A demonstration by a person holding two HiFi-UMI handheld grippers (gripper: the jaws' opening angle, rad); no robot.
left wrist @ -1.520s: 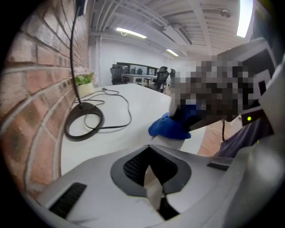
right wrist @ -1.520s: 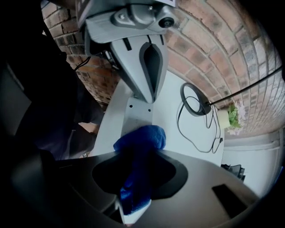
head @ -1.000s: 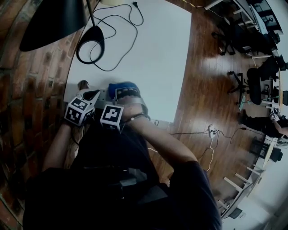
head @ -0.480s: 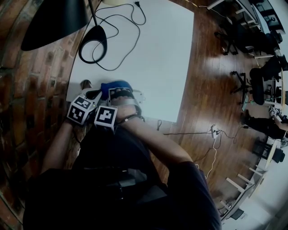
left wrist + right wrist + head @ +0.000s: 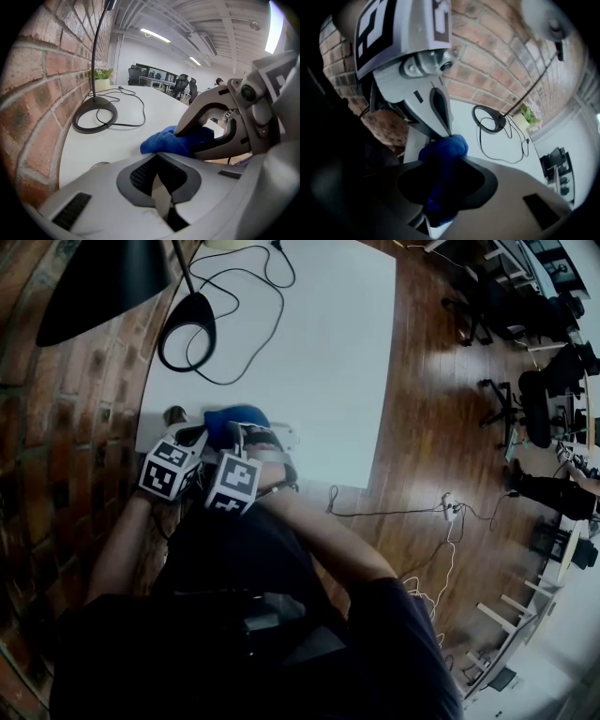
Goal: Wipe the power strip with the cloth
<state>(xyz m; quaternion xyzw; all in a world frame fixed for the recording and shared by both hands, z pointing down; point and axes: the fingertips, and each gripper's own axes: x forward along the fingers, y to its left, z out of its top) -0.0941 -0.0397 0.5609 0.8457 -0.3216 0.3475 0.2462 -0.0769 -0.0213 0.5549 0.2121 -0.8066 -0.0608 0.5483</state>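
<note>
Fingers of the right gripper (image 5: 440, 164) pinch the blue cloth (image 5: 234, 415), the left gripper (image 5: 157, 159) is pressed shut, so firm, even strokes should suit the power strip (image 5: 284, 436) along the table's (image 5: 319, 352) near edge.

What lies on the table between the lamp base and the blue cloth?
A loop of black cable on otherwise bare white table, between lamp base and blue cloth; the head view shows it.
</note>
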